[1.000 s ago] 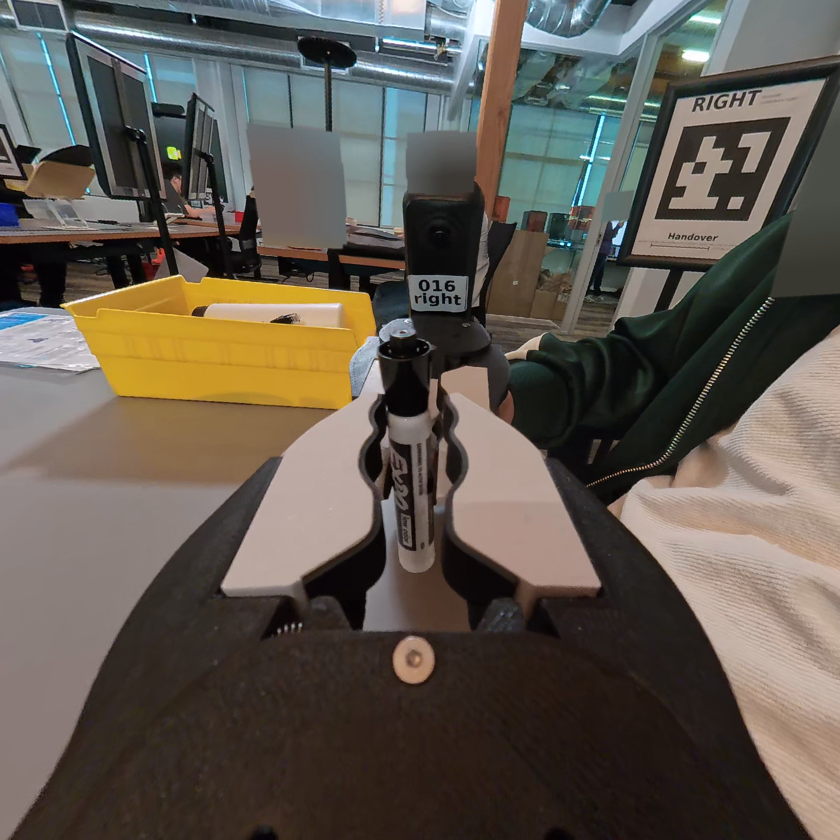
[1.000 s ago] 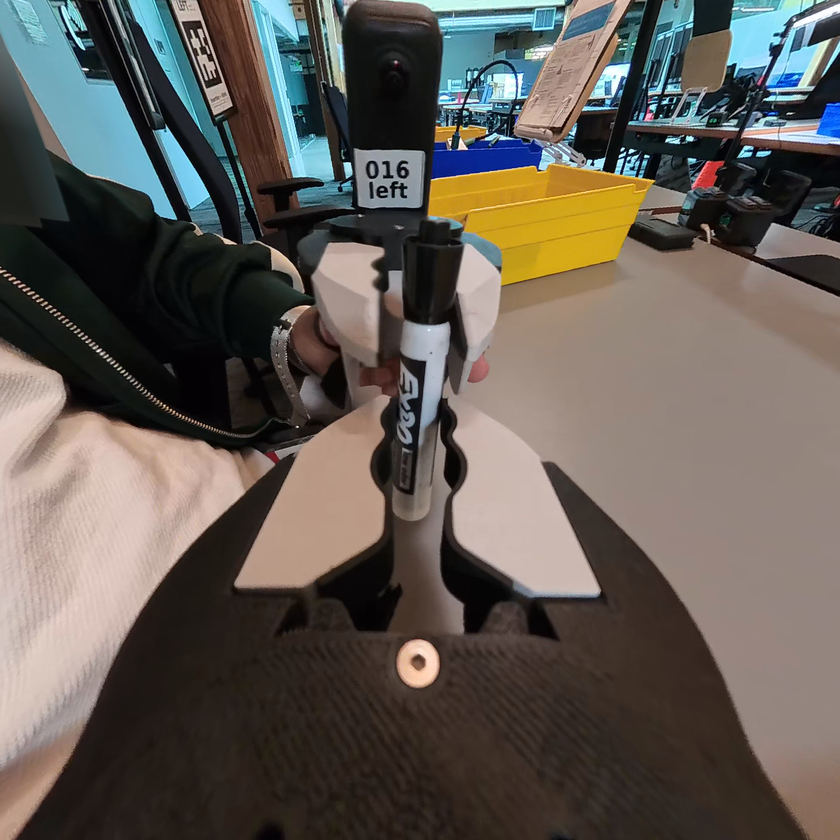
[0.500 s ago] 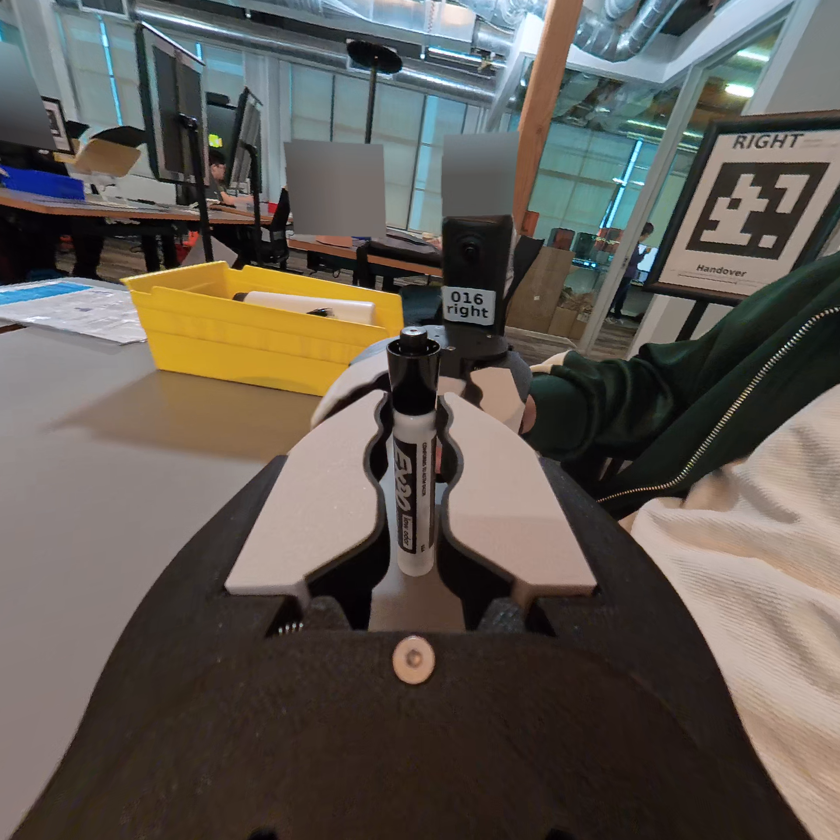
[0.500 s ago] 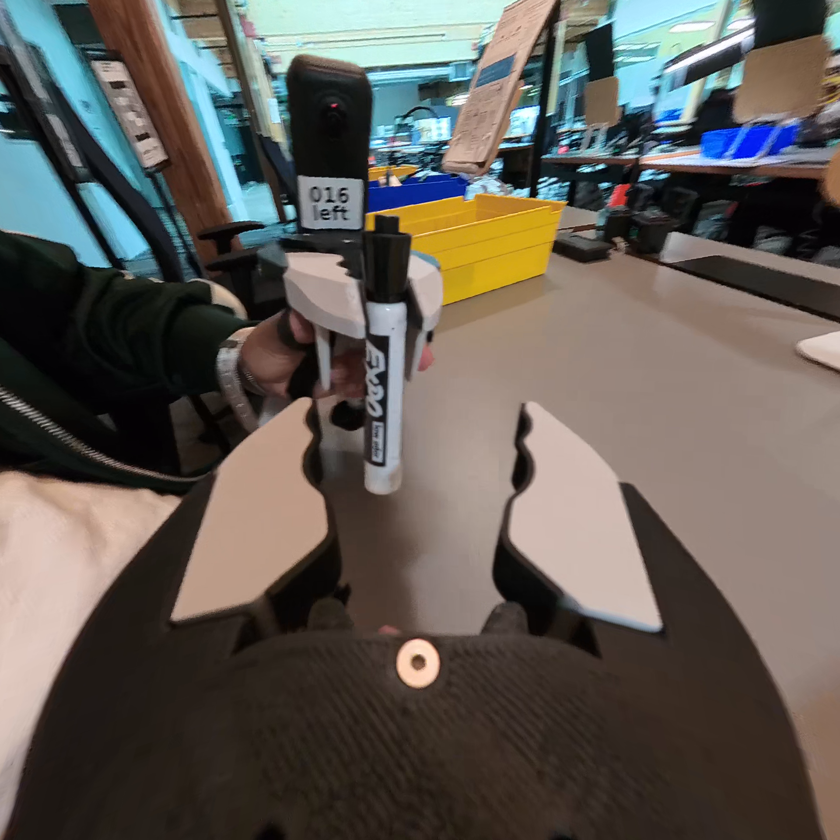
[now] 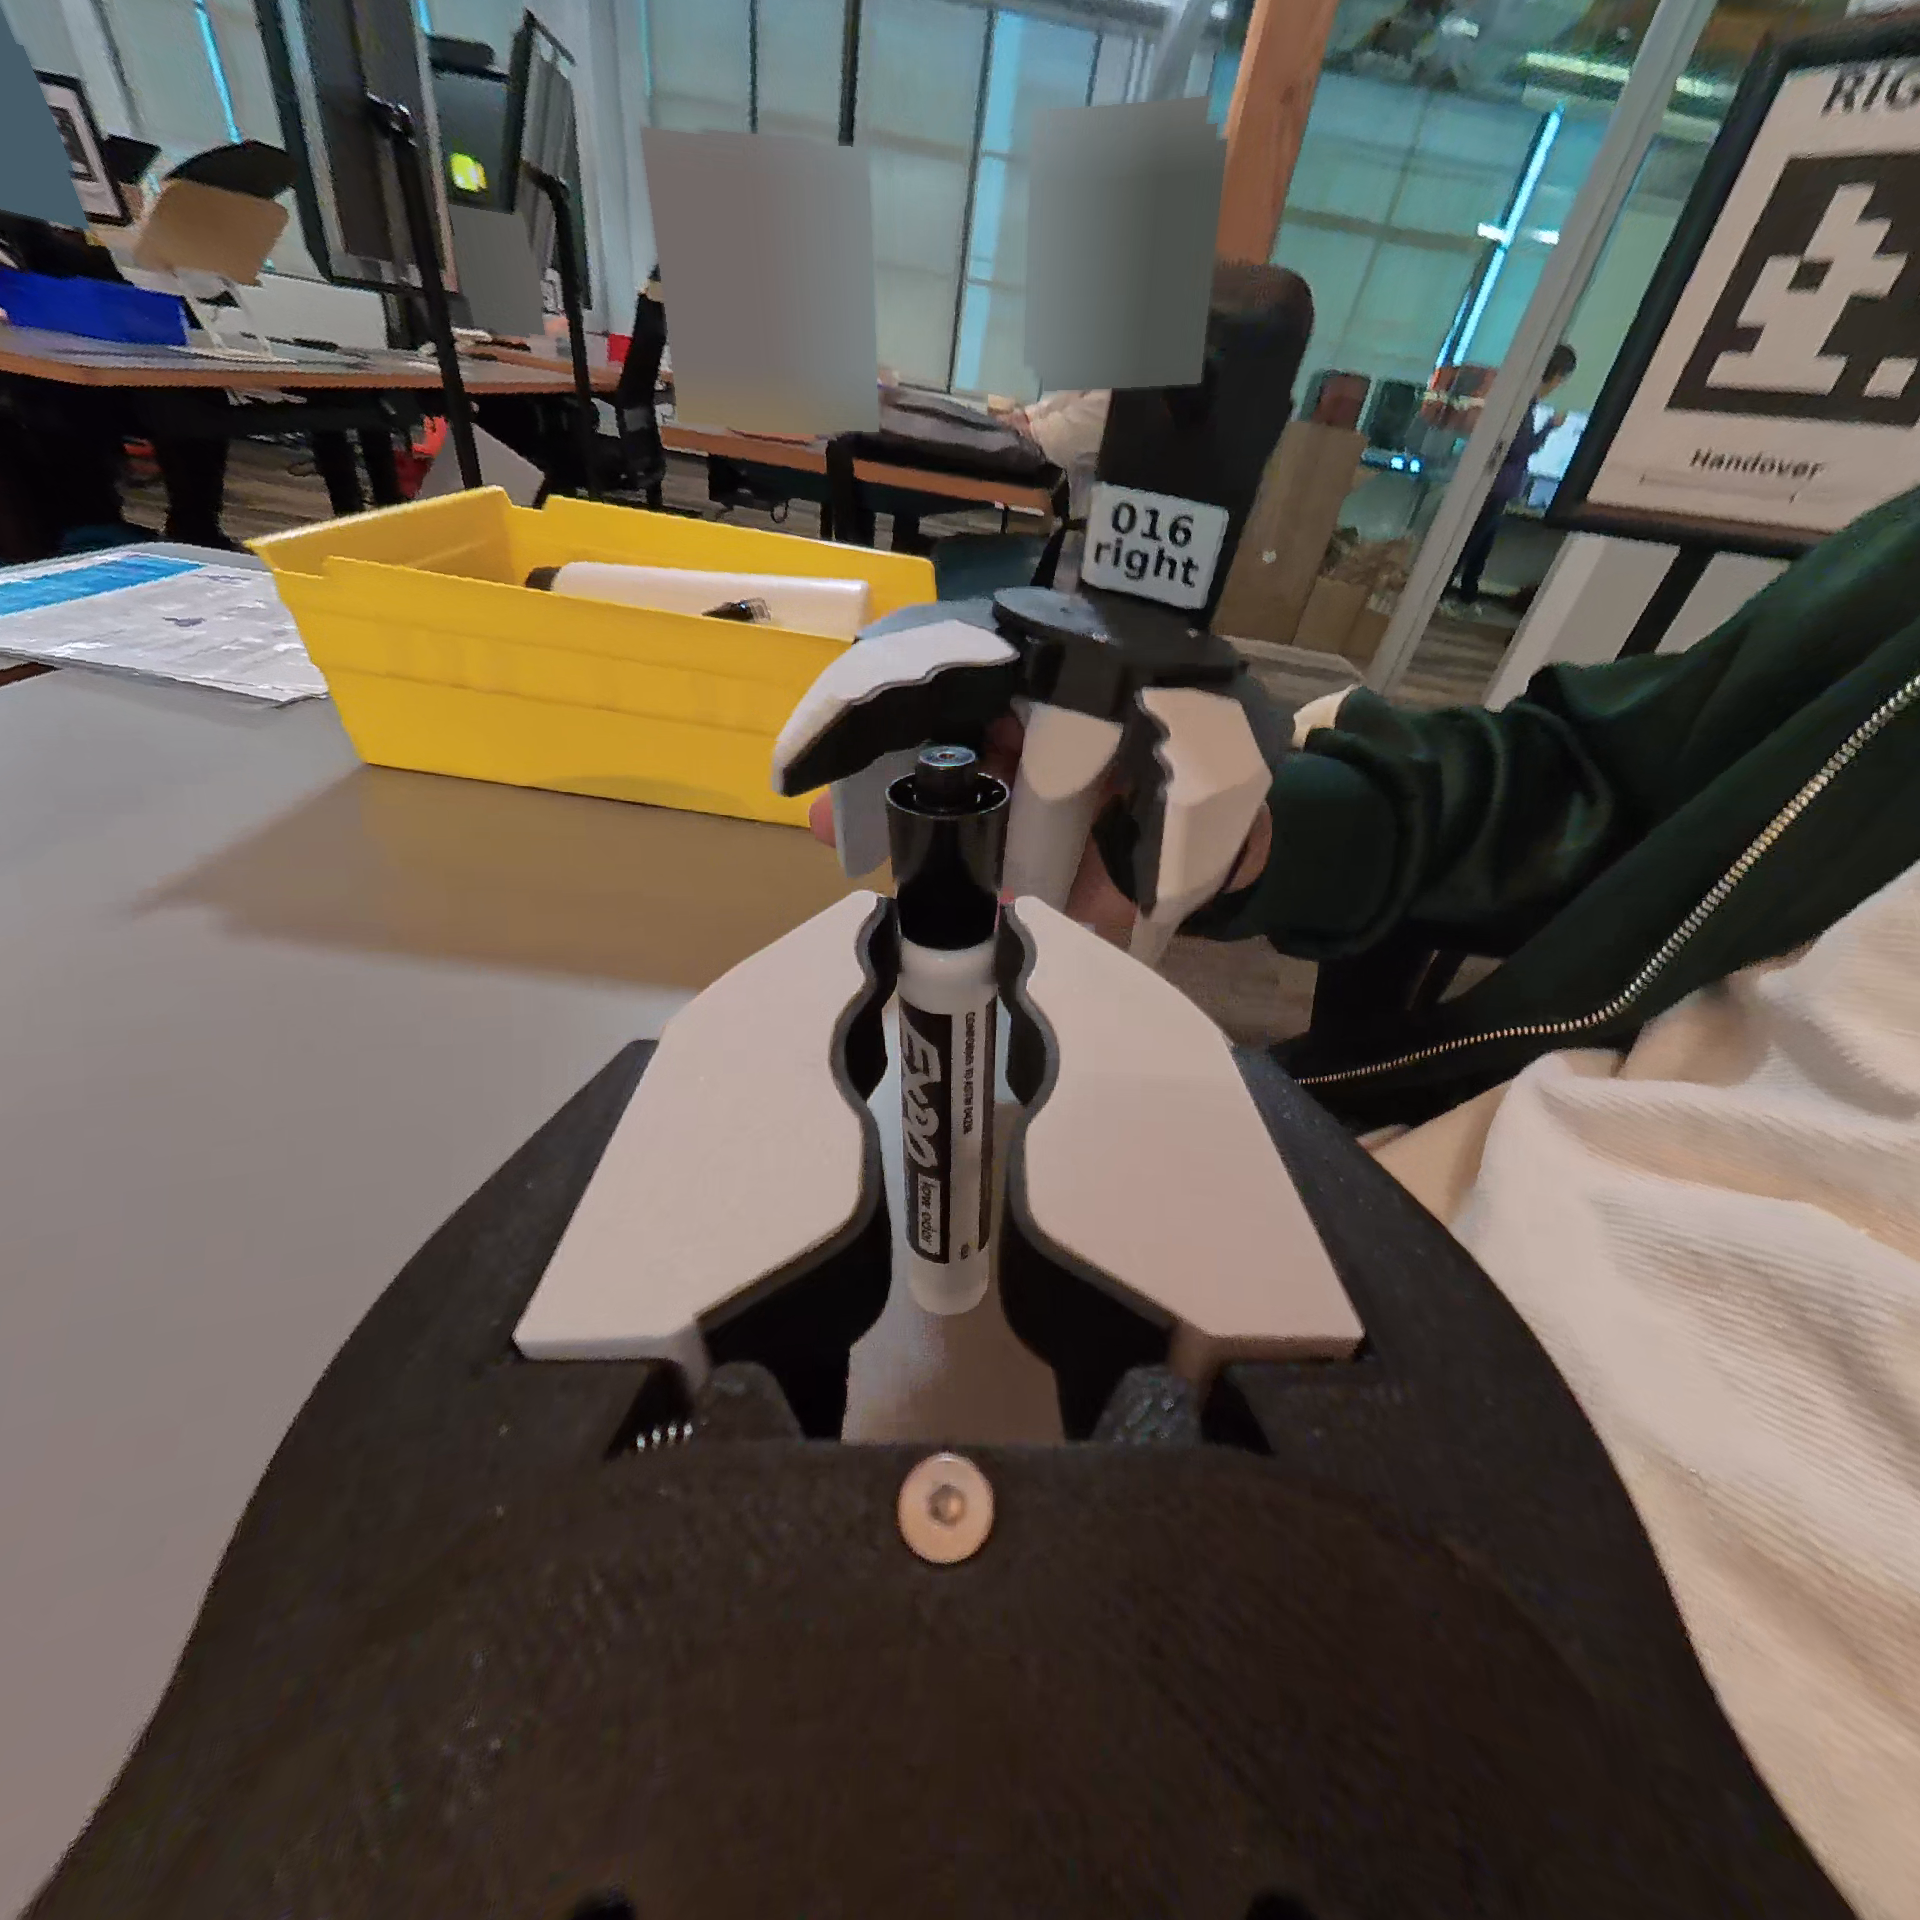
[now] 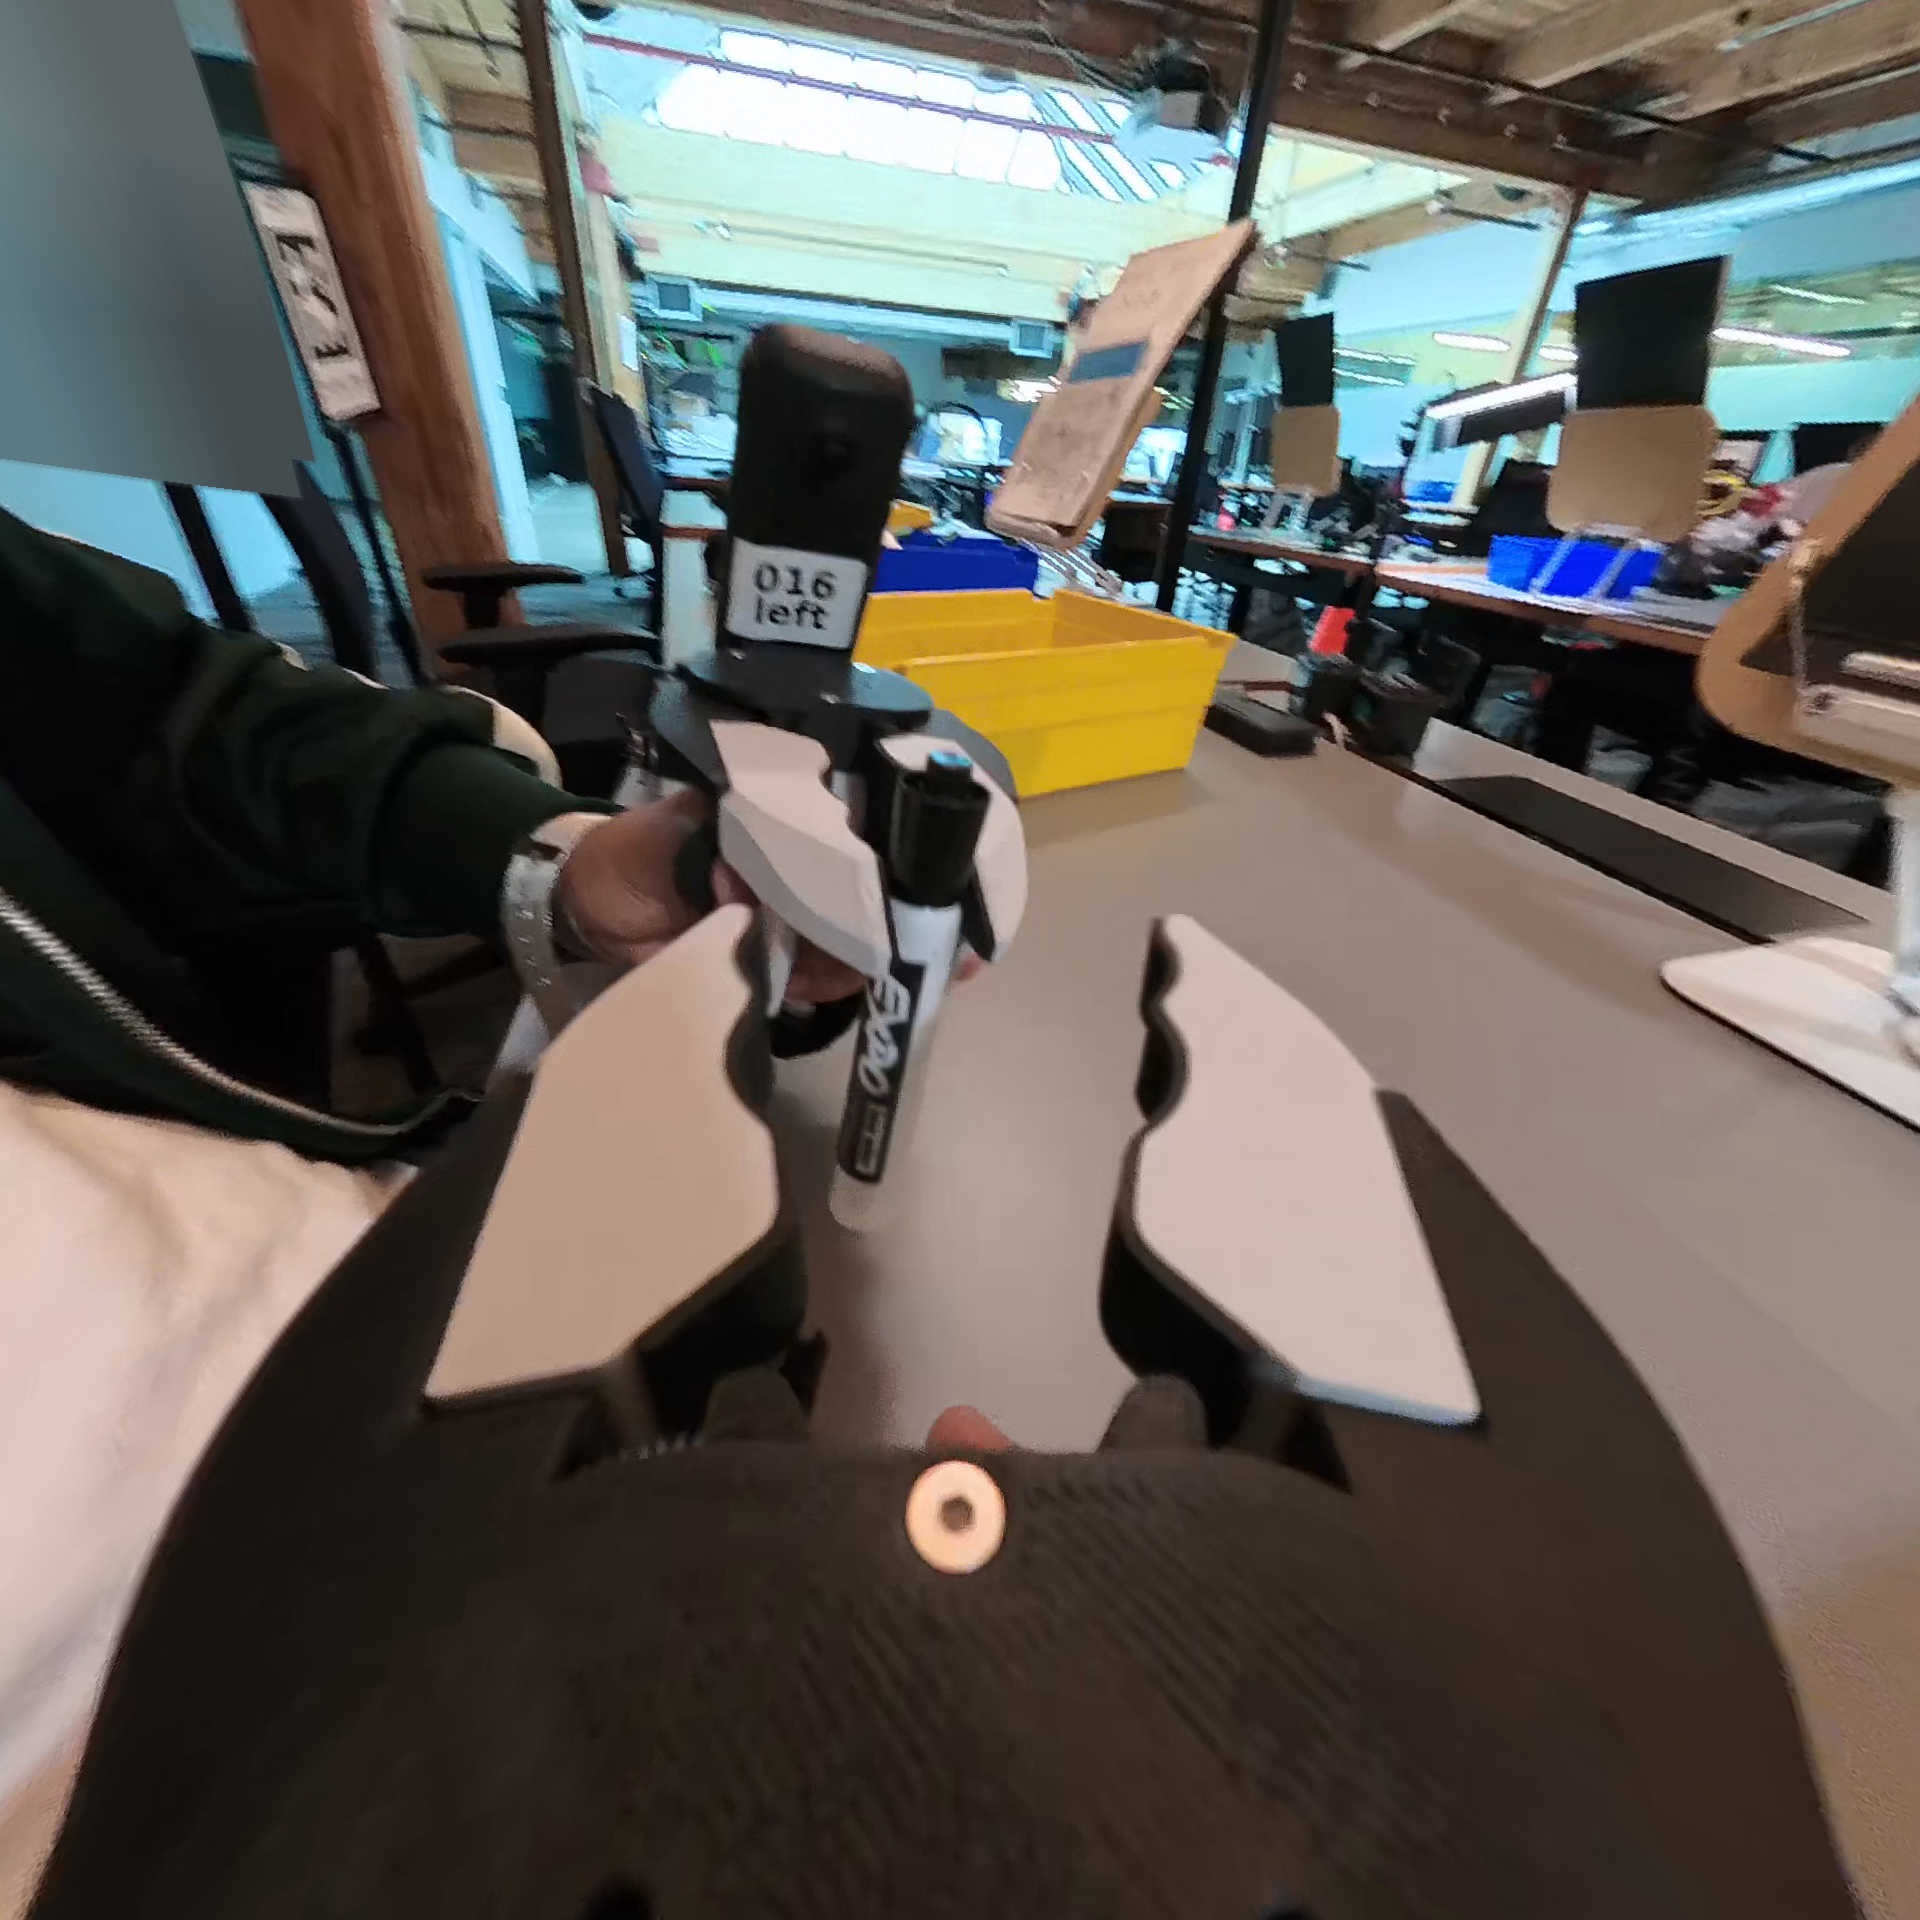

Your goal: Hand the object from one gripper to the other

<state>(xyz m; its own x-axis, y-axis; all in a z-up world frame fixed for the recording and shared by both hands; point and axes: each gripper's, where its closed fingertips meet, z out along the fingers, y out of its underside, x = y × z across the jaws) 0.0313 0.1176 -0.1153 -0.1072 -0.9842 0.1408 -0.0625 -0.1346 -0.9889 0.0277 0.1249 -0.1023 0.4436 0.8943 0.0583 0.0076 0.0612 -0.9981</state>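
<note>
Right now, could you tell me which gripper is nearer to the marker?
Left. The left gripper is shut on the marker; the right gripper is open, apart from it.

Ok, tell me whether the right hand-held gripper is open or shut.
Open: the right hand-held gripper has its fingers spread apart, off the marker.

The black-capped white marker [image 5: 943, 1081] stands upright between the left claw [image 5: 943, 925] fingers above the grey tabletop [image 5: 312, 1039]; the yellow plastic bin [image 5: 540, 665] sits behind on it.

Grey table [image 6: 1403, 1039] ahead open — yellow bin [image 6: 1049, 686] blocks far edge.
</note>
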